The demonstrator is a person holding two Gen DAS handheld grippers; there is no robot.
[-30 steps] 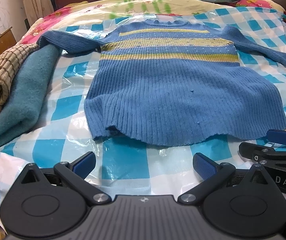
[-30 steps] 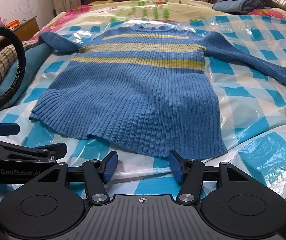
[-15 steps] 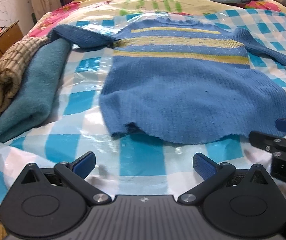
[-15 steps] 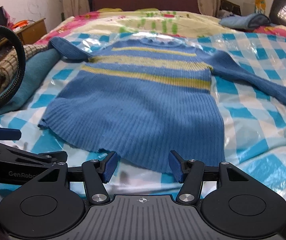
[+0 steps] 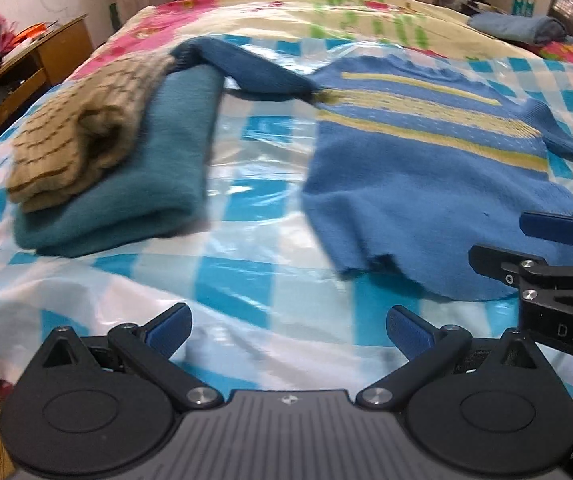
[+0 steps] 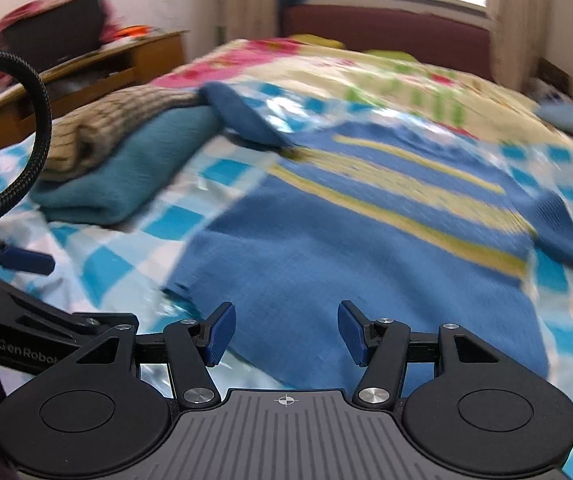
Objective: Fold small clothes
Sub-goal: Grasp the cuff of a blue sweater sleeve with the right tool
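Note:
A small blue ribbed sweater with yellow stripes lies flat on the checked plastic sheet, sleeves spread; it also shows in the right wrist view. My left gripper is open and empty over the sheet, left of the sweater's hem corner. My right gripper is open and empty, its pads just above the sweater's hem. The right gripper also shows at the right edge of the left wrist view.
A folded teal garment with a tan checked one on top lies left of the sweater; the sweater's left sleeve rests against it. A wooden table stands beside the bed. A folded blue cloth lies far right.
Both grippers have swung left, so the folded pile now fills the left of each view and the sweater sits to the right. Both stay open and empty.

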